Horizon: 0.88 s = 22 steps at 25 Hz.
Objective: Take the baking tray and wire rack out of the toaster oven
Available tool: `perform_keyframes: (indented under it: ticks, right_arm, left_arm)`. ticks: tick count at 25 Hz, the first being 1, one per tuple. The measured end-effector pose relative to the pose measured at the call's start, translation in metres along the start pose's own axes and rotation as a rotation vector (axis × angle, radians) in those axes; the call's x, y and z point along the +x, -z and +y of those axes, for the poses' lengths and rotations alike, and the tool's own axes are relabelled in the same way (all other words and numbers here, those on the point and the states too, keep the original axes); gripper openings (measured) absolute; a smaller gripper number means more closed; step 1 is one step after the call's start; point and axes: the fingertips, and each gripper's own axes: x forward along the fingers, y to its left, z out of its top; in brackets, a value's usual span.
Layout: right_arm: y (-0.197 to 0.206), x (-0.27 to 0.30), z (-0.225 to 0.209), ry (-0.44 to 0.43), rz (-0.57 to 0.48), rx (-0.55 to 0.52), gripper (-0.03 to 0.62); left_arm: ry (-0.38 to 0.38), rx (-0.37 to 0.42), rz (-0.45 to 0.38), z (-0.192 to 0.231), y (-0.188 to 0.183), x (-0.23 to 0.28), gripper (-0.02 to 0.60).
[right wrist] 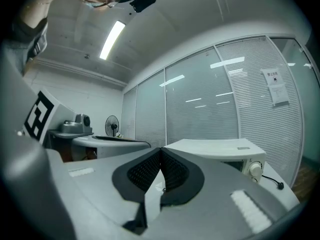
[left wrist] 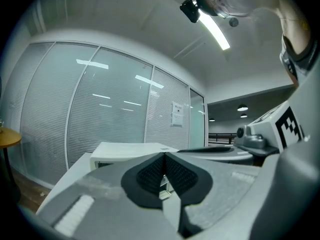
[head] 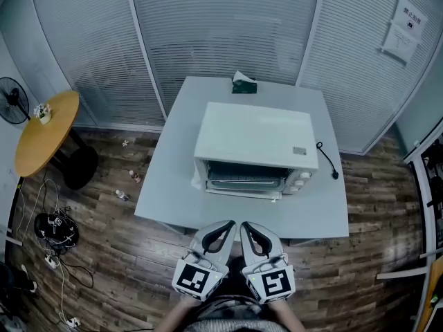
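**Tool state.** Both tools are clenched on nothing. The left gripper and right gripper sit side by side at the lower centre of the head view, just short of the near edge of the table.

**Work item.** The toaster oven stands at frame centre with its door shut and facing the grippers. The baking tray and wire rack are presumably still inside (only dim shapes show behind the glass).

**Step in hand: reach the door.**
1. Release one set of jaws before contact.
2. Take the door by its top edge and swing it down evenly.
3. Brace the housing with the other tool, since the oven will likely slide on the smooth top.
4. Keep clear of the cord at the oven's right.

**Surroundings.**
- A tissue box sits at the table's far edge.
- The floor is dark wood plank.
- Blind-covered glass walls fill the top of the frame.
- A round wooden table and a fan stand at the left.
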Motion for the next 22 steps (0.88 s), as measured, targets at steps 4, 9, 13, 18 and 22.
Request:
perform_keyframes:
  ticks: [4,9,13,18,22]
  right_arm:
    - [-0.004,0.019,-0.024,-0.009,0.0,-0.007,0.002]
    - [-0.012,0.038,-0.059,-0.011,0.0,-0.009,0.002]
    - [-0.015,0.05,-0.077,-0.031,-0.011,-0.007,0.002]
    - [-0.015,0.054,-0.093,-0.045,-0.029,0.0,0.002]
    - [-0.014,0.052,-0.104,-0.036,-0.035,0.006,0.002]
  left_arm:
    - [0.003,0.026,-0.005,0.01,-0.007,0.029,0.003]
    - [0.001,0.028,0.001,0.021,-0.014,0.064,0.003]
    - [-0.033,0.047,-0.001,0.027,-0.019,0.082,0.003]
    - [-0.057,0.088,0.001,0.025,-0.021,0.097,0.003]
    - [-0.042,0.076,0.0,0.02,-0.018,0.108,0.003]
